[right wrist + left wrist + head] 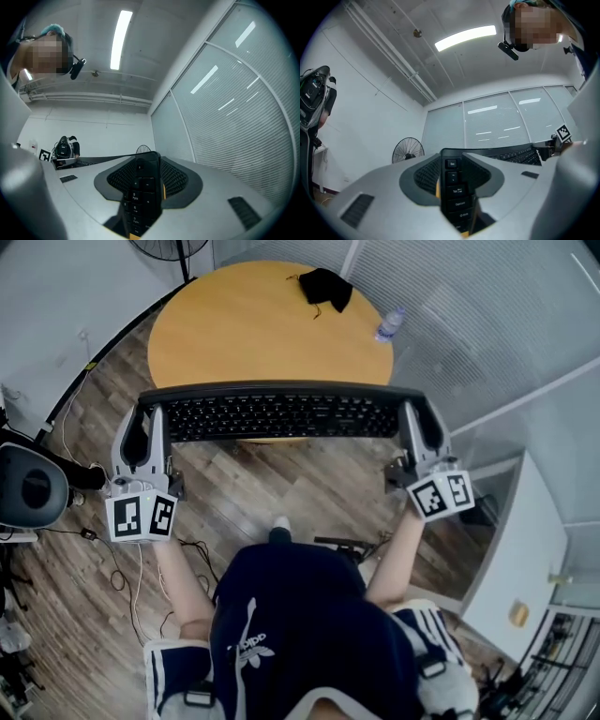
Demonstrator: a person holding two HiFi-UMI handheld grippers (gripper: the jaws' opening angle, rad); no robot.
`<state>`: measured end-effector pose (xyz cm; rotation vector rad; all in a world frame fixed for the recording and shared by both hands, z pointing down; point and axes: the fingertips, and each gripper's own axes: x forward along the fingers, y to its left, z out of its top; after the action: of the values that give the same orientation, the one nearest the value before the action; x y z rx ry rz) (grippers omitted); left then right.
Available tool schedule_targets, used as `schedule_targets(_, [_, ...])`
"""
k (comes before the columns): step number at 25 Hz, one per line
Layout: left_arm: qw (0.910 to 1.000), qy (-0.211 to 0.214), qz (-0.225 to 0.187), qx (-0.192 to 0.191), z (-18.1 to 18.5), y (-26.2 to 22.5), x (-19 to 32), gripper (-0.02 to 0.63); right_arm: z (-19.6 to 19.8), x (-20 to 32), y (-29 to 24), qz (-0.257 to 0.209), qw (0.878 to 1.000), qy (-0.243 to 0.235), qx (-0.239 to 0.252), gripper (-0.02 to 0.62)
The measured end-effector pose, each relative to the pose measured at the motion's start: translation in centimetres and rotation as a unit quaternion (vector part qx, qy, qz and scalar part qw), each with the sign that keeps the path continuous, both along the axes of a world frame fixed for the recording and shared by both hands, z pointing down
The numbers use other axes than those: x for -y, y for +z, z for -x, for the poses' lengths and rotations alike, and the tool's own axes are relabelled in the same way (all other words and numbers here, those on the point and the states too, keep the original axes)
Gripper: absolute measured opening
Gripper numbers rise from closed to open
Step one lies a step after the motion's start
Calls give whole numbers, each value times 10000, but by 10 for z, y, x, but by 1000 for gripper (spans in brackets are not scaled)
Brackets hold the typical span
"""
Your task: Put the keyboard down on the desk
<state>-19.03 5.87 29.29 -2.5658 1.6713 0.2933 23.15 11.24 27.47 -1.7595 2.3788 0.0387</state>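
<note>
1. The keyboard (pixel 277 415) hangs level in the air over the near edge of the round desk (pixel 253 324). The left tool (pixel 147 427) and right tool (pixel 422 427) each clamp one end.
2. Carry it forward over bare wood, lower both ends together, and release once it lies flat.
3. The gripper views show the jaws pinching the end keys. Only the head view shows the desk, black cloth (pixel 325 287) and bottle (pixel 389 324).

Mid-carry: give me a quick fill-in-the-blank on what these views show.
1. The left gripper and the right gripper are both shut on the ____.
2. The left gripper clamps the end with the ____ key.
3. On the round desk, near the black cloth, lies a clear plastic ____.
Missing words: keyboard; Esc; bottle.
</note>
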Motion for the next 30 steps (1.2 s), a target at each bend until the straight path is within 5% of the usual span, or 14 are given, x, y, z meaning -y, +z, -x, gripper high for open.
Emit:
schedule_targets(18, [9996, -147, 223, 42, -14, 16, 23, 140, -16, 34, 17, 130, 9998, -94, 75, 147])
schedule_targets(30, [9987, -169, 432, 205, -9, 65, 148, 140, -7, 149, 56, 288, 9995, 128, -52, 149])
